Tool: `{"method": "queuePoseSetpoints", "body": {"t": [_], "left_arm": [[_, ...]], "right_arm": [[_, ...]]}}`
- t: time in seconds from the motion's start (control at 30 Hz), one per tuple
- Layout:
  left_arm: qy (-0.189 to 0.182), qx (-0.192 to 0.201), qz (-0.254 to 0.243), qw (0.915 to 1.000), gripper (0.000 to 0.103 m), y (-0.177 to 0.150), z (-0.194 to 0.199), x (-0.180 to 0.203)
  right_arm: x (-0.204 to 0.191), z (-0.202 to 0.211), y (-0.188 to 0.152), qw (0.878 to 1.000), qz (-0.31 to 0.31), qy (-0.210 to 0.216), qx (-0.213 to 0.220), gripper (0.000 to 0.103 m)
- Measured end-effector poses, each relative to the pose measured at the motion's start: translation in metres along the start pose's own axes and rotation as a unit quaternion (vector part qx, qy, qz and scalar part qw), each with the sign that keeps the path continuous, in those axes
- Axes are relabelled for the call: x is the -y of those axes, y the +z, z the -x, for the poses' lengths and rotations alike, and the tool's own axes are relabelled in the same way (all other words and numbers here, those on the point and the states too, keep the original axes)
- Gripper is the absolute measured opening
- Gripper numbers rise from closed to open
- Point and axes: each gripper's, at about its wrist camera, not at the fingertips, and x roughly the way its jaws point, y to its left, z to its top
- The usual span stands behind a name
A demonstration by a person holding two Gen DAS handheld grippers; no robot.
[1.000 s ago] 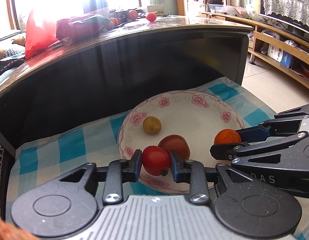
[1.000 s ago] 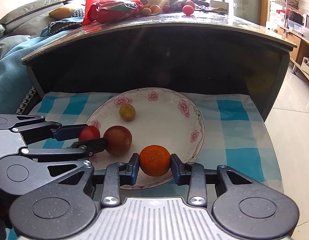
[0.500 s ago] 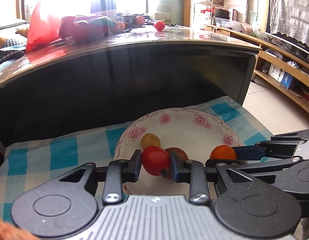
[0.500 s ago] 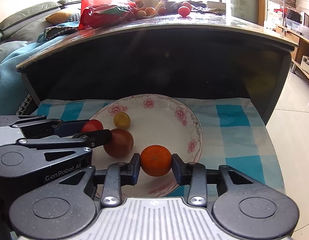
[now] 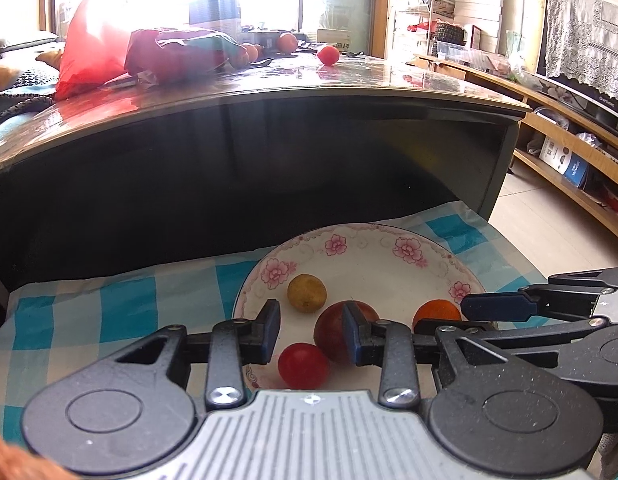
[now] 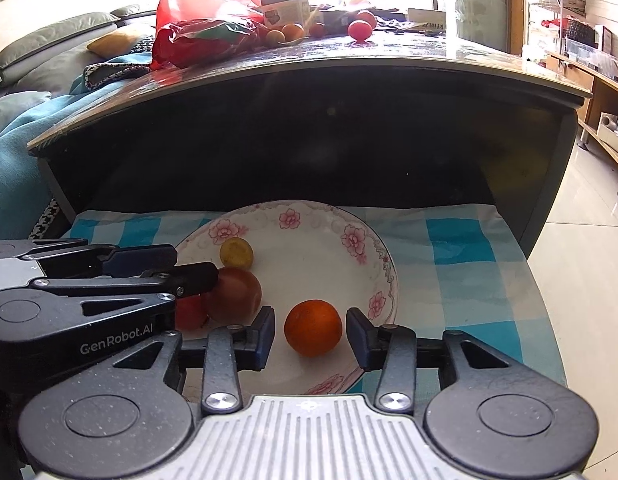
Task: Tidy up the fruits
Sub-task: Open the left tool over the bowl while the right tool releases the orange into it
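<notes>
A white flowered plate (image 5: 373,248) (image 6: 309,216) lies on a blue checked cloth. On it are a small red tomato (image 5: 303,364), a dark red plum (image 5: 335,336) (image 6: 235,294), a yellow fruit (image 5: 306,293) (image 6: 236,253) and an orange (image 5: 437,312) (image 6: 313,327). My left gripper (image 5: 311,334) is open above the tomato, which rests on the plate near its front rim. My right gripper (image 6: 311,334) is open with the orange lying free between its fingers. The tomato shows partly behind the left gripper in the right wrist view (image 6: 189,312).
A dark table (image 5: 269,92) (image 6: 349,68) overhangs behind the plate. On top are a red bag (image 5: 101,48) (image 6: 197,32), a box and several loose fruits, including a red tomato (image 5: 328,55) (image 6: 359,30). Tiled floor and wooden shelves lie to the right.
Both grippers have opened. The left one let go of the red tomato and the right one let go of the orange; both fruits now lie on the plate. Both grippers have drawn back a little.
</notes>
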Motion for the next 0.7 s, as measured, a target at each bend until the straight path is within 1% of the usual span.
{"method": "queuePoseSetpoints", "body": {"t": [0.3,0.6,0.7], "left_arm": [[0.008,0.010,0.000,0.9999,0.042,0.005,0.011,0.001],[0.013,0.024,-0.001,0.9996,0.042,0.014,0.037,0.003],[0.015,0.026,-0.009,0.9995,0.042,0.016,0.049,0.006]], "right_arm": [[0.000,0.006,0.004,1.000,0.001,0.000,0.012,0.039],[-0.006,0.027,0.012,1.000,0.001,0.006,0.031,0.039],[-0.008,0.036,0.012,0.999,0.001,0.009,0.034,0.039]]}}
